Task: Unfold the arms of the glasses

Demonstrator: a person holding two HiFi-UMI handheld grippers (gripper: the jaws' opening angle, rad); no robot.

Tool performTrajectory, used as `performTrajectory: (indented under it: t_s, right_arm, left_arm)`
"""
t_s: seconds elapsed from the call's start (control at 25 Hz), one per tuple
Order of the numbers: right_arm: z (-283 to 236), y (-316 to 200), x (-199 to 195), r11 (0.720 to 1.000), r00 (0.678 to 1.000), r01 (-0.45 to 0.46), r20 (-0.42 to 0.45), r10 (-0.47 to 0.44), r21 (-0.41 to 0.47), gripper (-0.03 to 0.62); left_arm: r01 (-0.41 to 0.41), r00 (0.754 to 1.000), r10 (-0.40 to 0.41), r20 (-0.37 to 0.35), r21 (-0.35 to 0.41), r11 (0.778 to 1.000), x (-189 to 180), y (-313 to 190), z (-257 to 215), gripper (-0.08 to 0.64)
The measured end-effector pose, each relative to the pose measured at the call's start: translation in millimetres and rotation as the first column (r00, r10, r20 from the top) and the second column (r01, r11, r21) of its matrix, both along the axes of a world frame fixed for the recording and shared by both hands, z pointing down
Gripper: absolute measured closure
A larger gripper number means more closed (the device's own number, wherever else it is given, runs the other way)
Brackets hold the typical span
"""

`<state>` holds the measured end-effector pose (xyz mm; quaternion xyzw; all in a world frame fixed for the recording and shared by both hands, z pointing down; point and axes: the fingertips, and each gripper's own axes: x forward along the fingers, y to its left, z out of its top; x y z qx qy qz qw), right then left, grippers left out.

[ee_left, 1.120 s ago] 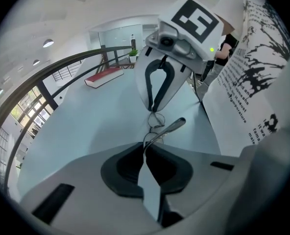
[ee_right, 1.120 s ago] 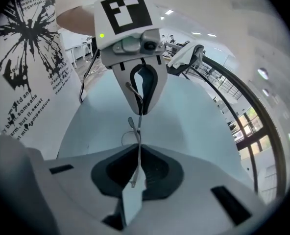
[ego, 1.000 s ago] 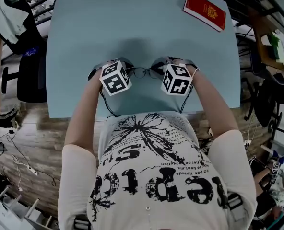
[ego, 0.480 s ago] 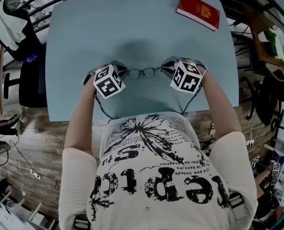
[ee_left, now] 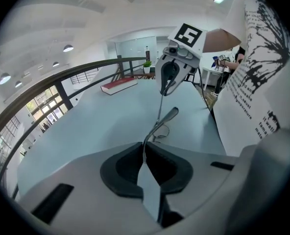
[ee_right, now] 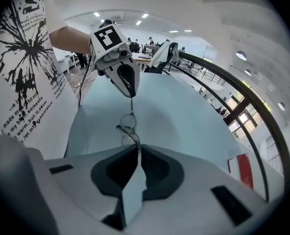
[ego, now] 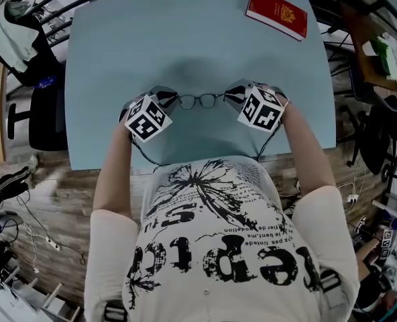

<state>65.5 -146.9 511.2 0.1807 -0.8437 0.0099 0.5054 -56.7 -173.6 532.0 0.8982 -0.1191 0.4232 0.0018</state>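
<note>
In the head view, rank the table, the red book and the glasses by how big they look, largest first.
1. table, by far the largest
2. red book
3. glasses, a thin frame with its ends covered, smallest

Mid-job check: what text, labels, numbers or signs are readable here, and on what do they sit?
Nothing reads cleanly enough to quote.
Shirt: large letters upside down and creased, small print blurred.
Red book: gold emblem, lettering too small.
Left tool, right tool: square black-and-white markers, no words.
Glasses: no marking visible.
</note>
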Motion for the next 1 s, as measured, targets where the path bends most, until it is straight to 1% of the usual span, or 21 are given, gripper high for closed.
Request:
performTrajectory:
  t_s: [0.08,0.16,0.24,0.36,0.48,0.6,0.68,0.8,0.88,0.92,1.0]
  right_arm:
    - [-0.9,-1.1,-3.5,1.0,1.0,-0.018,0.024,0.018,0.012,0.557]
    - [-1.7,-2.1,-6.1,0.999,0.998,-0.045,0.052,0.044,0.013,0.54]
    - [-4.8,-2.3,-8.3,0.997,0.992,-0.081,0.095,0.08,-0.004,0.514]
    - [-17.9,0.4,-12.7,0.992,0.977,-0.122,0.171,0.126,-0.034,0.506]
    - [-37.4,5.7,-18.2,0.99,0.961,-0.134,0.238,0.14,-0.044,0.506]
    - [-59.4,4.9,-25.5,0.99,0.944,-0.144,0.299,0.138,-0.002,0.512]
    - [-74.2,0.3,-28.9,0.984,0.929,-0.174,0.338,0.151,0.04,0.53]
    - [-97.9,-9.9,-33.1,0.964,0.892,-0.248,0.411,0.188,0.097,0.559]
    - [-111.7,-18.0,-31.8,0.942,0.865,-0.306,0.455,0.214,0.139,0.564]
    - [-118.8,-22.8,-29.5,0.925,0.848,-0.342,0.479,0.228,0.164,0.572]
    - [-134.3,-31.7,-22.9,0.882,0.809,-0.417,0.531,0.251,0.218,0.578]
  left_arm:
    - [0.02,1.0,-0.02,-0.022,-0.02,1.0,-1.7,3.3,-0.3,0.522]
    - [0.043,0.998,-0.044,-0.049,-0.033,0.999,-4.2,5.3,-2.0,0.417]
    - [0.07,0.994,-0.072,-0.085,-0.027,0.997,-8.2,5.5,-8.2,0.387]
    - [0.112,0.979,-0.109,-0.171,0.009,0.994,-13.6,6.0,-33.0,0.387]
    - [0.166,0.954,-0.146,-0.263,0.052,0.985,-18.6,6.9,-62.3,0.388]
    - [0.207,0.931,-0.163,-0.326,0.103,0.973,-20.1,6.6,-89.1,0.393]
    - [0.229,0.914,-0.165,-0.372,0.137,0.964,-18.0,6.4,-108.7,0.418]
    - [0.278,0.875,-0.17,-0.453,0.183,0.943,-13.5,4.5,-140.1,0.474]
    - [0.313,0.846,-0.174,-0.504,0.205,0.927,-11.1,2.2,-159.5,0.5]
    - [0.331,0.83,-0.177,-0.529,0.212,0.92,-10.7,0.7,-168.4,0.508]
    - [0.372,0.796,-0.189,-0.576,0.218,0.902,-11.6,-2.7,-183.6,0.522]
